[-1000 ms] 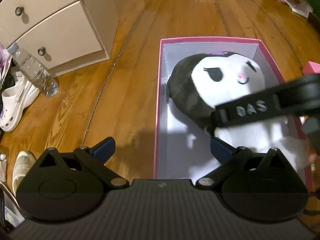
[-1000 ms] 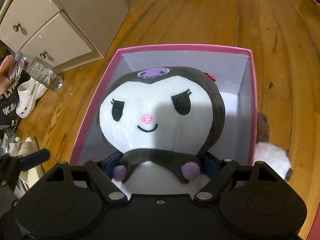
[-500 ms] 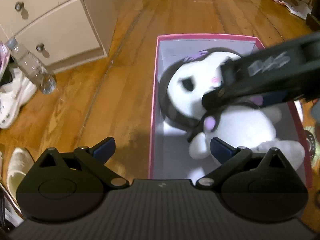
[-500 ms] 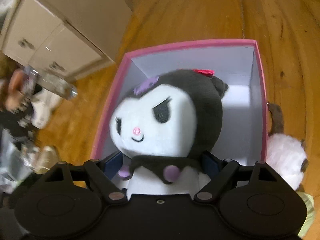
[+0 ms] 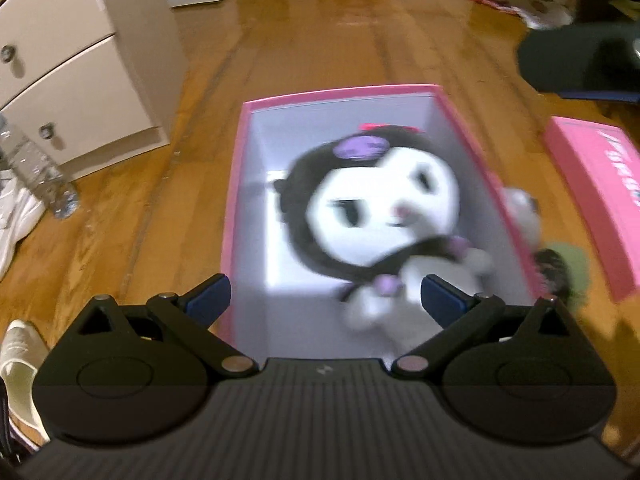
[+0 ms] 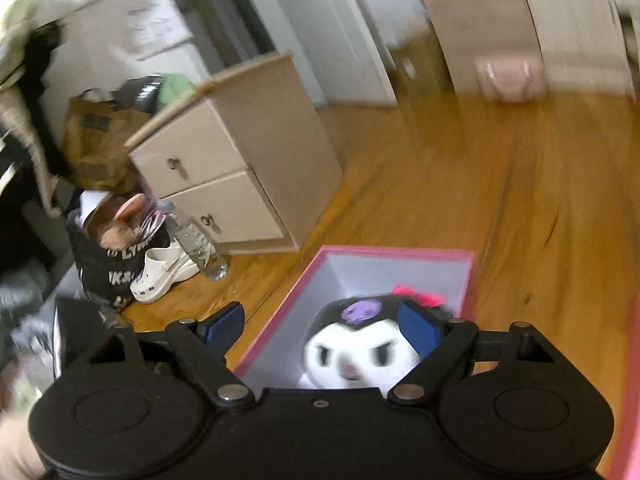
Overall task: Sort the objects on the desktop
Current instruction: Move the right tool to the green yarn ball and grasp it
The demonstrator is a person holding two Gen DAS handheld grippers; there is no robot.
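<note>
The plush toy, a white-faced doll with a black hood and a purple skull patch on its forehead, sits inside the pink box, leaning toward the box's right wall with its head up; we see it blurred in the left wrist view, and in the right wrist view only its head shows above our gripper's body. We hold nothing: the left gripper has its blue-padded fingers spread wide over the near end of the box, one pad outside the box's left wall and the other in front of the toy's body, whether touching it we cannot tell. The right gripper is likewise spread, its pads on either side of the toy's head, clear of it as far as we can tell. Just outside the box's right wall we see a second, grey-white fluffy toy and something green, both too blurred to name further. Further right of the box lies a pink lid with white lettering. Left of the box, across the wooden floor, stands a beige drawer cabinet, with a clear plastic bottle, a white clog and a black bag beside it.
</note>
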